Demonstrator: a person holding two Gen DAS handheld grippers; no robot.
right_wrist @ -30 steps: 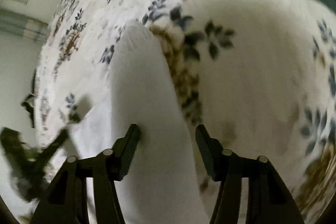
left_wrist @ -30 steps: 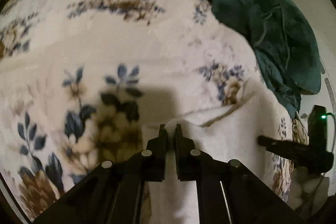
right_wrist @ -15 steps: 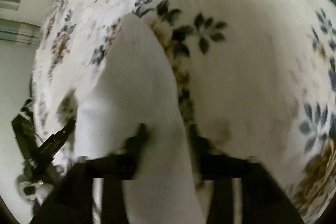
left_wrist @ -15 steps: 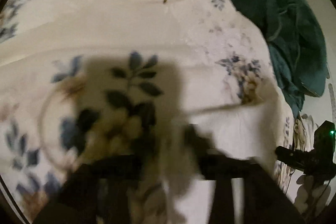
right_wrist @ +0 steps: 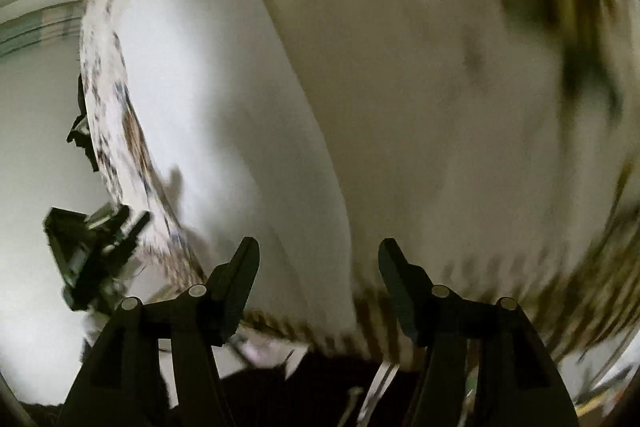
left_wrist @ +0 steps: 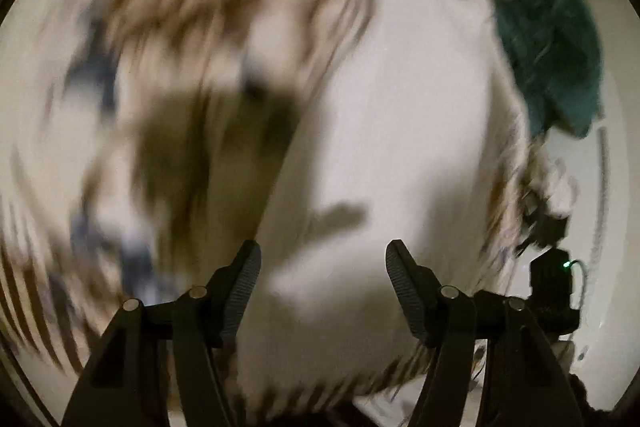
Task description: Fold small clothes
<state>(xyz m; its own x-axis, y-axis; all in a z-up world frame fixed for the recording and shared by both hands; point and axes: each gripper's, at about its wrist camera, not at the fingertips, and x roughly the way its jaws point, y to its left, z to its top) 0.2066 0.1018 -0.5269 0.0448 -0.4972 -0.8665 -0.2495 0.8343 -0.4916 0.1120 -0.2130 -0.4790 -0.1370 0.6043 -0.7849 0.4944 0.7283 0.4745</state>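
Observation:
A small white garment (left_wrist: 392, 155) lies flat on the floral blanket (left_wrist: 180, 39). It also shows in the right wrist view (right_wrist: 208, 99). My left gripper (left_wrist: 323, 267) is open and empty, held above the near end of the garment. My right gripper (right_wrist: 318, 263) is open and empty, above the garment's near edge. Both views are blurred by motion. The right gripper shows at the right edge of the left wrist view (left_wrist: 548, 267), and the left gripper at the left of the right wrist view (right_wrist: 96, 247).
A dark green garment (left_wrist: 544, 27) lies heaped at the blanket's far right. The blanket's near edge (right_wrist: 400, 339) runs just in front of the right gripper, with a dark floor below it. A pale wall (right_wrist: 36, 107) stands to the left.
My left gripper was shut on the white garment's edge and has let go and opened. My right gripper closed briefly and is open again. Both grippers have pulled back toward the blanket's near edge.

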